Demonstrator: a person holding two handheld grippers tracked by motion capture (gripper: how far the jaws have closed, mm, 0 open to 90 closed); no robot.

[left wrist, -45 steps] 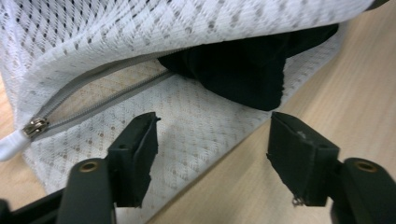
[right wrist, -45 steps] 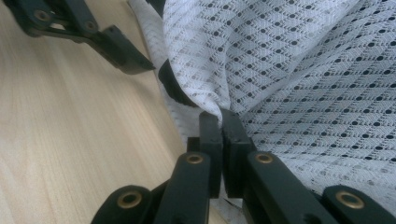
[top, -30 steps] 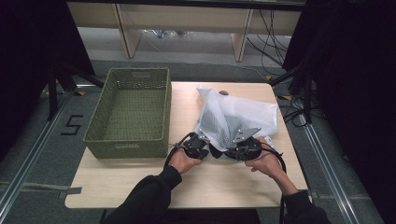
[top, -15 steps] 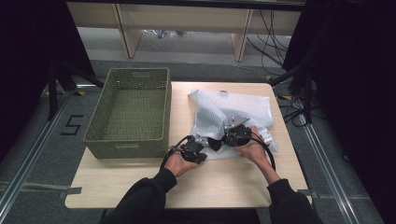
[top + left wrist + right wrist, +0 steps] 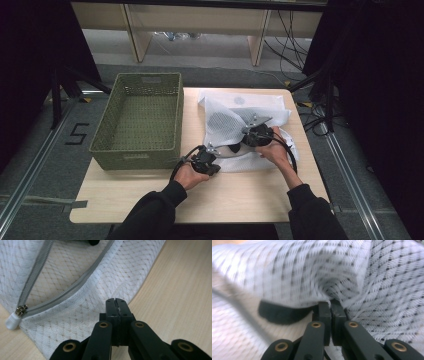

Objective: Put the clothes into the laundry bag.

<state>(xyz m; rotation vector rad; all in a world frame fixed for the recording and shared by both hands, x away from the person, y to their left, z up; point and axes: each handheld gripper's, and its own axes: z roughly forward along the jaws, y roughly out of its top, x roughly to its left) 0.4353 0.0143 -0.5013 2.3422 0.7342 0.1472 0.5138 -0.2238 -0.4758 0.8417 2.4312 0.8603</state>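
Dark curtains and a grey floor with metal rails are surrounding a pale wooden worktop (image 5: 150,200), where a person is standing with a gripper in each hand. Lying on the right half of it is a white mesh laundry bag (image 5: 235,112), rumpled and partly folded over itself, just beside a green woven basket (image 5: 137,150) that is sitting on the left half. At the bag's near edge the left gripper (image 5: 214,154) is resting low, its fingers pressed together on a fold of the mesh right at the hem (its own view is showing the cloth caught between the tips (image 5: 116,303)). A grey zip (image 5: 37,267) is running across the bag to a white pull tab (image 5: 12,321) near the corner. Further in, the right gripper (image 5: 245,136) is pinching a bunched ridge of mesh (image 5: 329,293), fingers closed tight on it, with the fabric draping up and over them
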